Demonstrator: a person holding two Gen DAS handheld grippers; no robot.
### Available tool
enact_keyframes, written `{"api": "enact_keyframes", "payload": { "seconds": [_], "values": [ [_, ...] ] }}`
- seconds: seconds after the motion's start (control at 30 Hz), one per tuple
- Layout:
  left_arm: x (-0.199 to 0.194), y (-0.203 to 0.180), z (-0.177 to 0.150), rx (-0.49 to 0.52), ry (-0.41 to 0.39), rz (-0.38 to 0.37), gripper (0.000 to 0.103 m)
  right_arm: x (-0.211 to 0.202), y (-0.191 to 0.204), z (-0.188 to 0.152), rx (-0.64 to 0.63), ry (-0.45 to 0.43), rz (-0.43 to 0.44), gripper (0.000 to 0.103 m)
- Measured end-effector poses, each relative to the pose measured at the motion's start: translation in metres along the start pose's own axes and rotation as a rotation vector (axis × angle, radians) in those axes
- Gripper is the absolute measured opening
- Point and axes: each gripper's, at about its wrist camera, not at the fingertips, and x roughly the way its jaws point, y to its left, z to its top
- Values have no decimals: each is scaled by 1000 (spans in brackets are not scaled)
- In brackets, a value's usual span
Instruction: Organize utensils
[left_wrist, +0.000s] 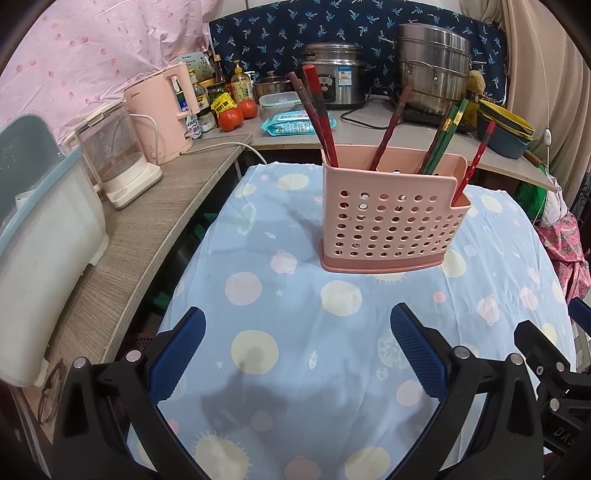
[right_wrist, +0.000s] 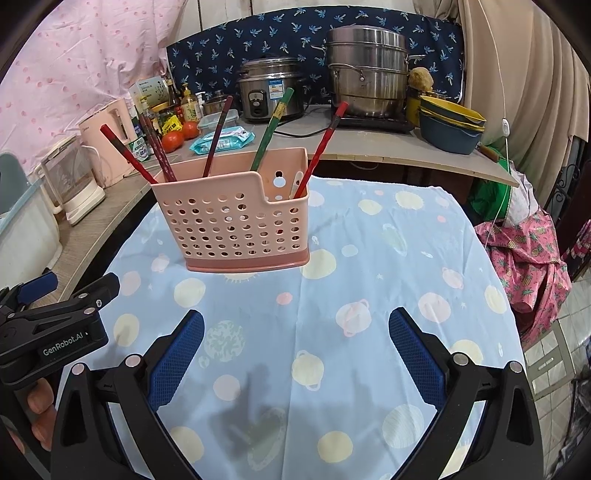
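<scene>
Both tongs, left gripper (left_wrist: 297, 354) and right gripper (right_wrist: 295, 356), were wide and empty. Holder (left_wrist: 388, 214) stood at 12 o'clock; chopsticks (left_wrist: 443, 142) looked sorted already. Back off straight, don't nudge it.

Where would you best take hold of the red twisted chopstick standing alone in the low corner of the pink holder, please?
Grip the red twisted chopstick on its bare upper shaft, well above the pink holder rim, coming from above right with the right gripper. It leans right, away from the green chopsticks, so that side looks free; pads should close across the shaft.
</scene>
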Motion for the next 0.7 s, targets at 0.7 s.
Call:
{"api": "enact_keyframes", "payload": {
  "seconds": [0.7],
  "values": [
    [1,2,-2,3,4,2,96,1,0,-2,0,6,0,97]
  ]
}}
